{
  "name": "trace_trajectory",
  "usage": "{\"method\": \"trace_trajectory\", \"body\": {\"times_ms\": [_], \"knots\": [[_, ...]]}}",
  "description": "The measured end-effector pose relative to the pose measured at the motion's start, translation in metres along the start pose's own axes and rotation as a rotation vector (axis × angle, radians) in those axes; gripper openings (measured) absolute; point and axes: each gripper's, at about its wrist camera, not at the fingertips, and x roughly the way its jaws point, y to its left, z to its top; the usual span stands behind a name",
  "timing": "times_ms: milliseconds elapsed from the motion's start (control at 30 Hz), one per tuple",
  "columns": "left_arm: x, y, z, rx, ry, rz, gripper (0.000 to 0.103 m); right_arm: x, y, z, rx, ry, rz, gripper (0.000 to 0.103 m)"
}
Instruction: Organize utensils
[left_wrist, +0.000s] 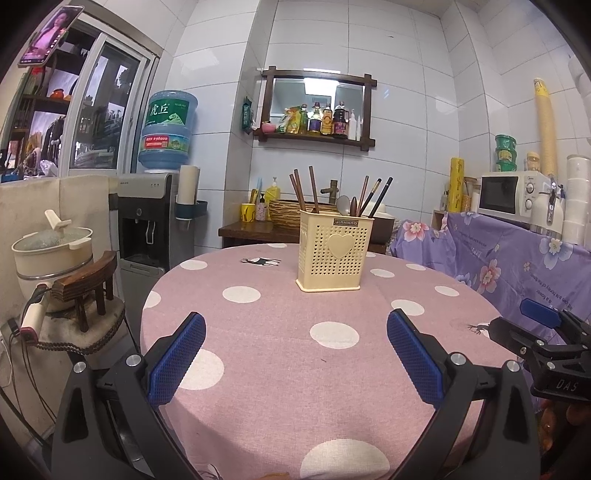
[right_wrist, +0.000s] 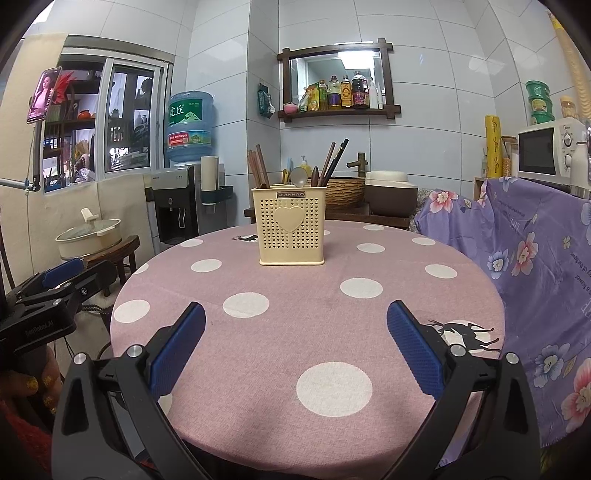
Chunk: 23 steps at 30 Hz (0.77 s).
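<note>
A cream perforated utensil holder (left_wrist: 334, 251) with a heart on its front stands upright at the far side of the round pink polka-dot table (left_wrist: 280, 369). It holds several brown chopsticks (left_wrist: 303, 190) and a metal spoon (left_wrist: 343, 204). It also shows in the right wrist view (right_wrist: 290, 226), with chopsticks (right_wrist: 258, 166) and spoon (right_wrist: 298, 176). My left gripper (left_wrist: 295, 354) is open and empty, low over the table's near side. My right gripper (right_wrist: 295, 347) is open and empty, also near the front edge. Each gripper shows at the other view's edge.
A stool with a cream pot (left_wrist: 51, 247) stands left of the table. A water dispenser (left_wrist: 147, 221) stands behind it. A purple floral cloth (right_wrist: 535, 266) covers furniture on the right, with a microwave (left_wrist: 511, 192) on top. A wooden sideboard with a basket (right_wrist: 343, 190) is behind the table.
</note>
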Motion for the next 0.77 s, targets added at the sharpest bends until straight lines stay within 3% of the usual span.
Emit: {"method": "trace_trajectory", "body": {"times_ms": [767], "knots": [[0.0021,0.0038,-0.0027,-0.009,0.009,0.003,0.098,0.0023,-0.0004,-0.0035,0.002,0.009,-0.002,0.097]]}}
